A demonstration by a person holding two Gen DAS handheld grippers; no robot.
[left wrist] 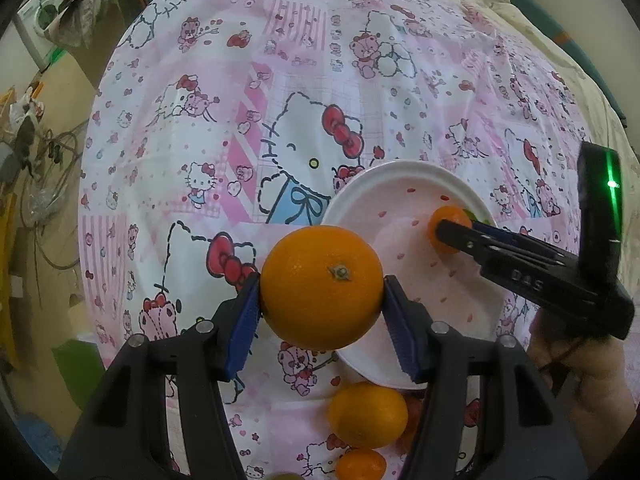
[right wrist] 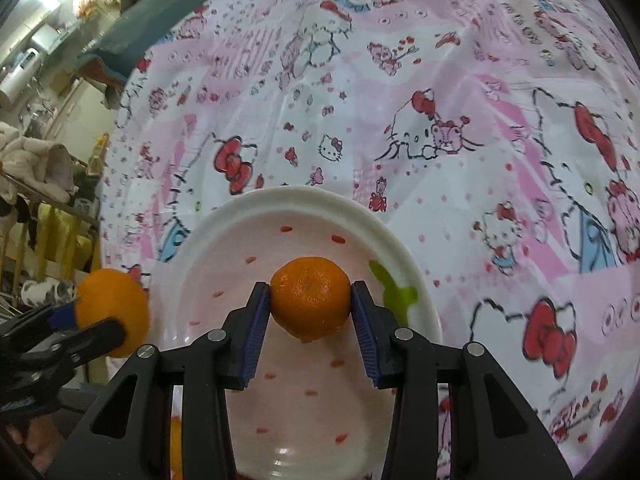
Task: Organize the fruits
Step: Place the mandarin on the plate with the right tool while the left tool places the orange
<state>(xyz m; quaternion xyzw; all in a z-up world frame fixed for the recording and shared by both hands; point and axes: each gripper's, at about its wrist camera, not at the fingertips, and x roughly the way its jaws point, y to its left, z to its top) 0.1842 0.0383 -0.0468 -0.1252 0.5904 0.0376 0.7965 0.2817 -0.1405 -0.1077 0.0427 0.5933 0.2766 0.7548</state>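
Note:
My left gripper [left wrist: 322, 296] is shut on a large orange [left wrist: 322, 286], stem facing the camera, held above the near-left rim of a white plate [left wrist: 404, 178] with red dashes. My right gripper [right wrist: 309, 306] is shut on a small mandarin [right wrist: 309, 300] and holds it over the plate [right wrist: 304, 196], near its middle. In the left wrist view the right gripper [left wrist: 450, 234] reaches in from the right with the mandarin [left wrist: 448, 216]. In the right wrist view the left gripper [right wrist: 116, 330] with the orange [right wrist: 108, 304] is at the left.
Two more oranges [left wrist: 368, 414] [left wrist: 360, 464] lie on the pink Hello Kitty cloth [left wrist: 280, 80] below the plate, between my left fingers. A green mark [right wrist: 394, 288] is on the plate's right side. Room clutter and cables lie beyond the table's left edge.

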